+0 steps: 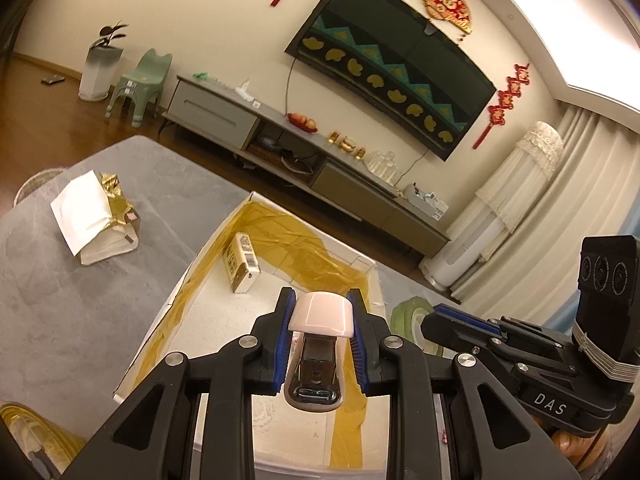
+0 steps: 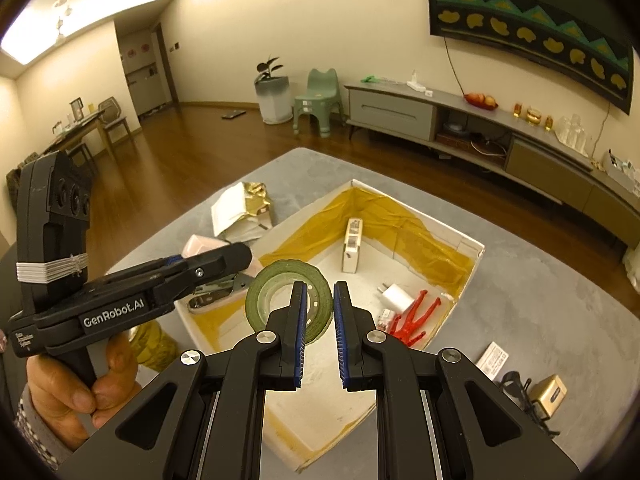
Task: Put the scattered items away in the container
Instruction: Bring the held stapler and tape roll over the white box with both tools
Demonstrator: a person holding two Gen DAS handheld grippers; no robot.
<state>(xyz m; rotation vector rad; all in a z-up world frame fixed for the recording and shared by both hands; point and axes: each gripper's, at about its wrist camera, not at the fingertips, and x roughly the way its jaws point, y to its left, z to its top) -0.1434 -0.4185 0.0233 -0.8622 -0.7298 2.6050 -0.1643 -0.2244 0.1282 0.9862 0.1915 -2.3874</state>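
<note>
Left wrist view close above box (image 1: 208, 248) facing 12 o'clock, right wrist view likewise, both sharing television wall (image 2: 280, 20)

Cream walls; wood floor (image 2: 180, 152); grey TV cabinet (image 2: 440, 116); green chair (image 2: 318, 98); pale curtains (image 1: 560, 216).

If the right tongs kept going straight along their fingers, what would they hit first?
Probably the green tape roll, directly ahead of the right tongs and overlapping one finger; beyond it lies the white box floor. Depth is unclear.
</note>
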